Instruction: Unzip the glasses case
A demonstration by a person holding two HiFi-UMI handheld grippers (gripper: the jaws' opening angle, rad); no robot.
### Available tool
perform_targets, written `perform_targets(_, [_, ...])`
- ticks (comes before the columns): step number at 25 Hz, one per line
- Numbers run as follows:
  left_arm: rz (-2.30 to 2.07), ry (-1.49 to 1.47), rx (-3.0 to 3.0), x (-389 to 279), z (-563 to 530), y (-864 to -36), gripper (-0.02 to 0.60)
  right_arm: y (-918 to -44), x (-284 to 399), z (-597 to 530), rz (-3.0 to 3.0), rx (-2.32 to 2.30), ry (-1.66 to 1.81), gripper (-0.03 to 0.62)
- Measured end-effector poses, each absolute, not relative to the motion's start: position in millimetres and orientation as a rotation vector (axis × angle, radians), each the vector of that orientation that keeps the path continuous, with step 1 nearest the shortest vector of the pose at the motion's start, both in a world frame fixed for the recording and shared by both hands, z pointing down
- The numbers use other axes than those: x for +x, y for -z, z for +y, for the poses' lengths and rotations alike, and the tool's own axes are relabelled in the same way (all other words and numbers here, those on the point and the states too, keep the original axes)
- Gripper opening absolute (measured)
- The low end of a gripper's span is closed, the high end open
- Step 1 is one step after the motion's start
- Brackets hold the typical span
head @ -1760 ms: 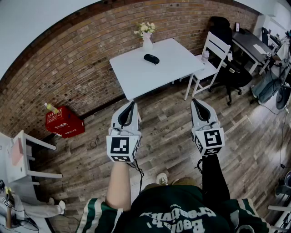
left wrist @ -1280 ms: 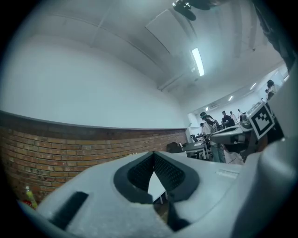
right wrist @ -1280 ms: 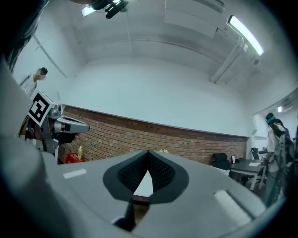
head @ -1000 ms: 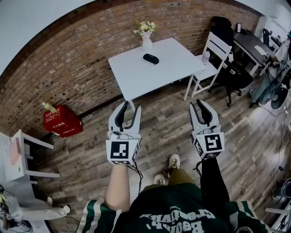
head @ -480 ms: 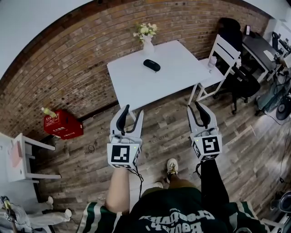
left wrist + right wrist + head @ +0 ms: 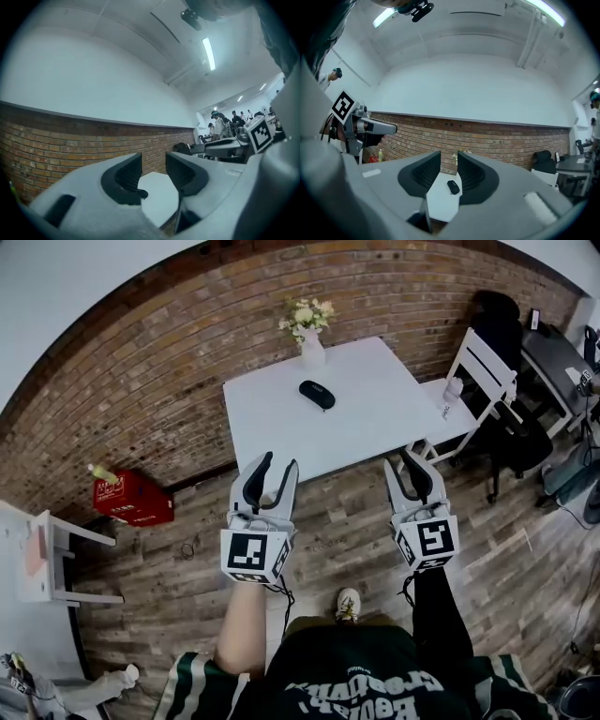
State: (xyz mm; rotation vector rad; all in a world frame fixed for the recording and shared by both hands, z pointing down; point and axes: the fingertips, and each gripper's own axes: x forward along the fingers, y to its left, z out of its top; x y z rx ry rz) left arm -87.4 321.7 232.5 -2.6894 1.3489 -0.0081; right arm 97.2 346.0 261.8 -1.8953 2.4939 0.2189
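The glasses case lies closed on the white worktop, in its far-left part, well apart from the worktop's near edge, and nothing touches it, so the unzipping has not begun. Seen from the head view, its long axis runs on a slant across the worktop, far end to the left and near end to the right. Both claws are held level in front of the worktop's near edge, pointing toward it. The left claw has its jaws a moderate way apart and closing, with nothing between them. The right claw stands narrower and empty; the right gripper view shows the case only far off through its gap. The case lies ahead of both and slightly left of centre, so the left claw looks a little nearer, and both need a long reach over the worktop.
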Motion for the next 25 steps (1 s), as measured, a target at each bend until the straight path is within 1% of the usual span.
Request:
perform_targets(13, [1.36,0.048,-2.674,-65,252,-237,0.16,-268,116,278,2.491,-1.83,-0.169,0.127])
perform_targets(20, [1.344,0.013,-2.71,-55,172,-250,0.16,-281,129,213,2.496,-1.884,-0.166,0.127])
perform_targets(25, [1.29,-0.034,-2.778,-47,101,-254,0.156,-280,137,142,2.479,-1.937,-0.175,0.127])
